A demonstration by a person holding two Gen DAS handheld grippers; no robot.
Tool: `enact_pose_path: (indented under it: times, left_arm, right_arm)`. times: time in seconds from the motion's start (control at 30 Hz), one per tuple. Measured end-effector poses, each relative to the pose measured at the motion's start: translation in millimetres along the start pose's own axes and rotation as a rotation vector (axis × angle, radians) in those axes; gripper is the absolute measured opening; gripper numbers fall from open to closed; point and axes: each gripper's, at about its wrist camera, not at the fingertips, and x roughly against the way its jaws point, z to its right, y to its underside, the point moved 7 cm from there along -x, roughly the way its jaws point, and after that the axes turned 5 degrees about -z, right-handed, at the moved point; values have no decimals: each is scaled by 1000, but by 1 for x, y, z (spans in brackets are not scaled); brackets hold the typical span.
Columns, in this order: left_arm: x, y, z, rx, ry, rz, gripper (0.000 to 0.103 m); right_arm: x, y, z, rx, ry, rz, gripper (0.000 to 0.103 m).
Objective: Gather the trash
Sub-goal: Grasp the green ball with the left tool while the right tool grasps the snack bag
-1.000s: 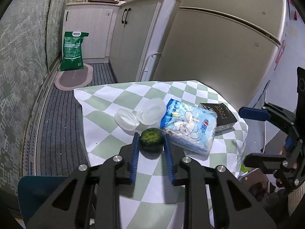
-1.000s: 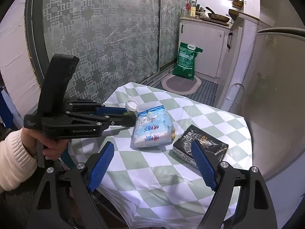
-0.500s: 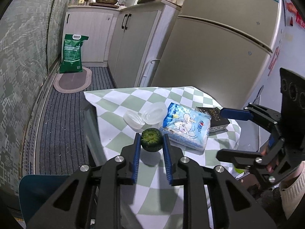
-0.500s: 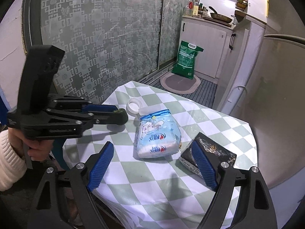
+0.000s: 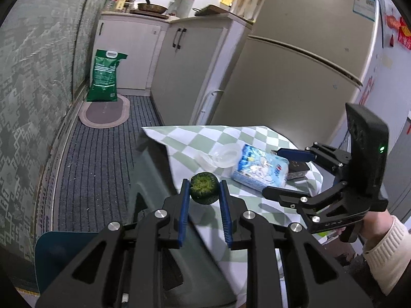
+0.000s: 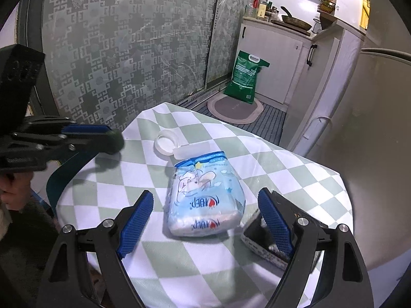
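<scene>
Left hand-held gripper (image 5: 204, 188) is closed on a small round green thing (image 5: 204, 188), its 2 blue pads pressed against the thing's sides, and carries it off the cloth near the worktop (image 6: 205, 264) edge, above a dark glossy surface on the left of the checkered cloth. Right hand-held gripper (image 6: 205, 218) stands wide apart with nothing between its pads, hovering above the worktop; its 2 blue fingers (image 6: 136, 220) flank a pale blue plastic pack (image 6: 204, 200) lying on the green-and-white cloth without touching it. Just right of the pack lies a dark box (image 6: 259, 238), partly hidden behind the right finger. Beyond the pack sit 2 clear plastic lids (image 6: 165, 142), close together. A cream sleeve (image 5: 385, 243) shows behind the right tool.
</scene>
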Motion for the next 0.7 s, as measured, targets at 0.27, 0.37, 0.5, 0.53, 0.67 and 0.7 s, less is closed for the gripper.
enact_pose_path:
  times: [0.27, 0.37, 0.5, 0.53, 0.67, 0.7]
  left_arm:
    - [21, 2, -21, 47, 5, 40, 24]
    - [25, 3, -28, 57, 2, 45, 24]
    - [28, 6, -39, 72, -19, 44, 24]
    - [30, 8, -41, 73, -25, 45, 24]
    - [33, 11, -47, 71, -52, 52, 24]
    - [34, 12, -48, 69, -61, 52, 24]
  right_arm:
    - [-16, -2, -7, 56, 45, -20, 58]
    - [-14, -4, -5, 45, 62, -32, 52]
    - [0, -5, -2, 22, 76, -37, 52]
    - [3, -5, -1, 14, 77, -33, 52]
    - [28, -7, 7, -41, 77, 12, 52]
    - [32, -9, 8, -57, 69, 24, 52]
